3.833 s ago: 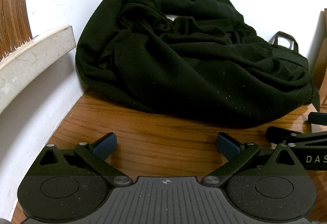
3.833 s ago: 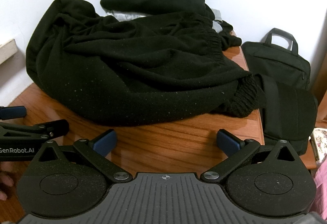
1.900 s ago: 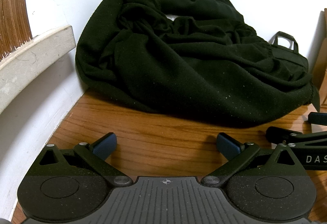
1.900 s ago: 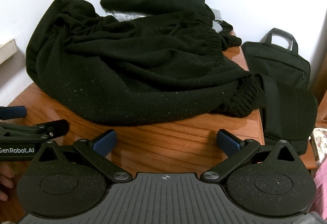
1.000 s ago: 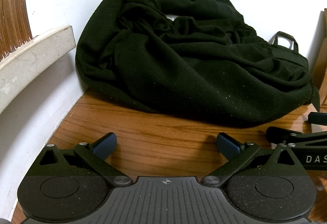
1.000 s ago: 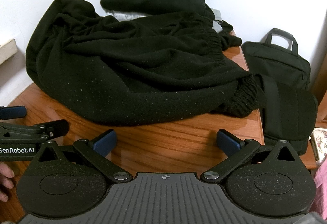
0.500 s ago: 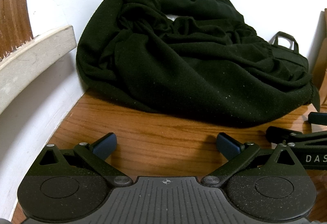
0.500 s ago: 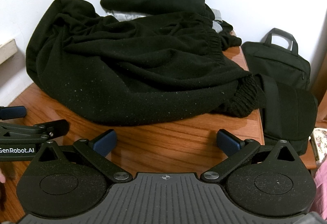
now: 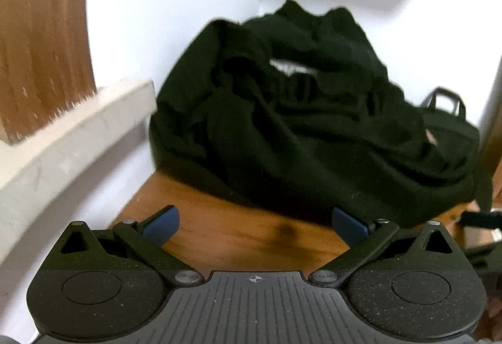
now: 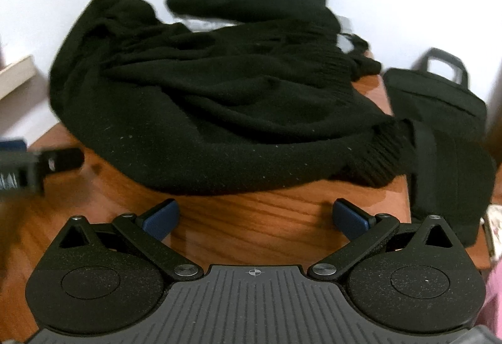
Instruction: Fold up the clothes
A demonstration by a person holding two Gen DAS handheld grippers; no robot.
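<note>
A heap of black clothes [image 10: 219,99] is lying crumpled at the back of the wooden bench [image 10: 251,218], bunched into the corner where two white walls meet; nothing in it is folded yet, so the task is judged to be at its very start. The left tool [image 9: 255,223] is hovering over bare wood just short of the heap [image 9: 298,124], its blue pads standing wide apart and holding nothing. The right tool [image 10: 255,217] is poised the same way, pads spread and empty, facing the heap's near hem. Both are probably being held open and low so each can take a separate edge of the cloth. A ribbed cuff [image 10: 379,158] is hanging at the bench's right edge, close to the right tool, and looks the easiest first hold. A black bag [image 10: 439,111] is standing just beyond that edge, beside the heap. The garments are tangled, so picking one out may drag the others.
</note>
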